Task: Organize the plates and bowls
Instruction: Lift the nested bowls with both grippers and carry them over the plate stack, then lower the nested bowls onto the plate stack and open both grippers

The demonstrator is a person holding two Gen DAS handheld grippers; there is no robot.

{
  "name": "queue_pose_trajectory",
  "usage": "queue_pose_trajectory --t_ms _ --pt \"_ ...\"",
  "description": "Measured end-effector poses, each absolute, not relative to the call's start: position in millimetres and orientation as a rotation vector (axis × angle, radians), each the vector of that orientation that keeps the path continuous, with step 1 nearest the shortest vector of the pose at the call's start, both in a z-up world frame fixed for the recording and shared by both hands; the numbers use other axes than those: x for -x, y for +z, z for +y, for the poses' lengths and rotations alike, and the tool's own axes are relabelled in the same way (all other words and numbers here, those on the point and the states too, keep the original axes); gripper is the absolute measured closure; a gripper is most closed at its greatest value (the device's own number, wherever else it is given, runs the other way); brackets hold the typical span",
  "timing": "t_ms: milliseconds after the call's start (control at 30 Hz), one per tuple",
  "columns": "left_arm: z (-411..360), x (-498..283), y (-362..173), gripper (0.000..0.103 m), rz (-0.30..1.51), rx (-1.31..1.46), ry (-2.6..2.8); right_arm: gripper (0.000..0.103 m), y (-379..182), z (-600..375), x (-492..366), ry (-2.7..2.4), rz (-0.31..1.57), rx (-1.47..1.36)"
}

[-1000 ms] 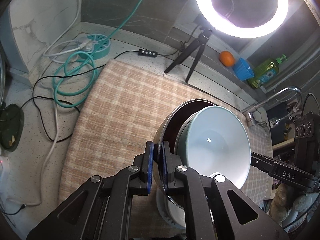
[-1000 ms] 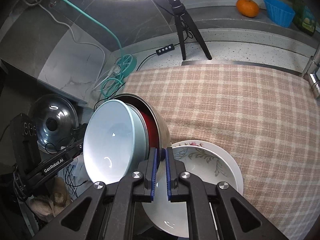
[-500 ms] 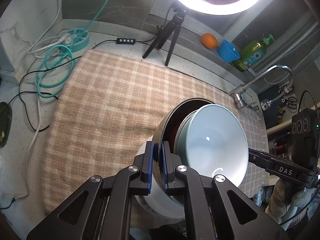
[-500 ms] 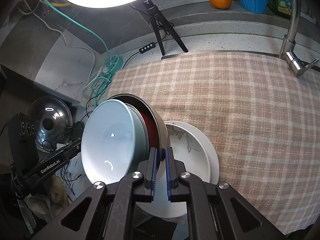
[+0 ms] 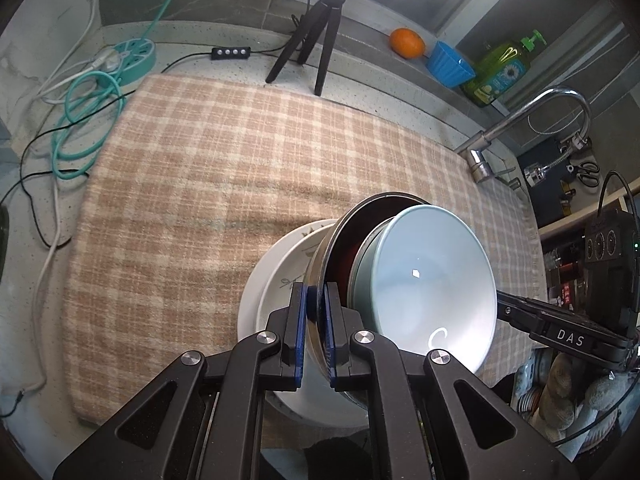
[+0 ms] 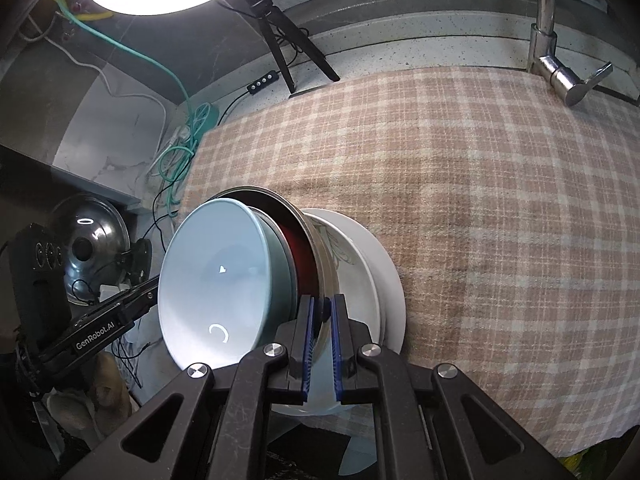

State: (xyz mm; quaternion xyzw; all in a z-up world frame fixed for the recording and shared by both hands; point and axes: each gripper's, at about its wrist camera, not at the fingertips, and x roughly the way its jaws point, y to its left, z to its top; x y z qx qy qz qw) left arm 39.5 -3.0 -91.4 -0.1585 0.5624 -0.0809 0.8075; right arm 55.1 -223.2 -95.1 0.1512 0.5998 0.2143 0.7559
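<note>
A steel bowl [image 5: 340, 232] with a dark red inside holds a nested pale blue bowl [image 5: 424, 280]. My left gripper [image 5: 316, 336] is shut on the steel bowl's rim on one side. My right gripper [image 6: 320, 344] is shut on the rim [image 6: 308, 240] on the opposite side; the blue bowl [image 6: 216, 280] shows to its left. The stack hangs tilted just above white floral plates [image 5: 280, 280] on the checked cloth [image 5: 240, 168], also seen in the right wrist view [image 6: 380, 272].
A ring light tripod [image 5: 316, 44], a cable coil [image 5: 88, 120] and a power strip stand at the back left. An orange [image 5: 407, 42], a blue cup [image 5: 450, 64], a soap bottle [image 5: 500, 72] and a tap [image 5: 520, 128] stand at the back right.
Both grippers have risen with the bowl stack, so more of the cloth and plates shows. The grip on the steel bowl is unchanged.
</note>
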Motion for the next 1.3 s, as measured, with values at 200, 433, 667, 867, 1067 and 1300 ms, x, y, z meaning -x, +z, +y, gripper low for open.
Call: queue_pose_trajectory --t_ms 200,433,667,867,1067,1300 --pt "-6 -41 -97 0.096 1.218 0.33 -0.17 0.095 -101 -223 -52 0.462 1.316 -0.326" --pt "-4 -43 -102 0.097 1.228 0.333 -0.167 0.095 -105 -220 -54 0.464 1.318 -0.329" --pt "-2 -43 -104 0.097 1.228 0.331 -0.173 0.094 -107 -218 -55 0.475 1.318 -0.325" --pt "-3 -42 -104 0.097 1.227 0.326 -0.186 0.093 -107 -219 -53 0.482 1.305 -0.315" --pt "2 -40 -103 0.092 1.221 0.331 -0.193 0.087 -106 -220 -46 0.471 1.279 -0.292" --pt "13 -31 -95 0.081 1.18 0.333 -0.192 0.084 -96 -221 -29 0.453 1.21 -0.234"
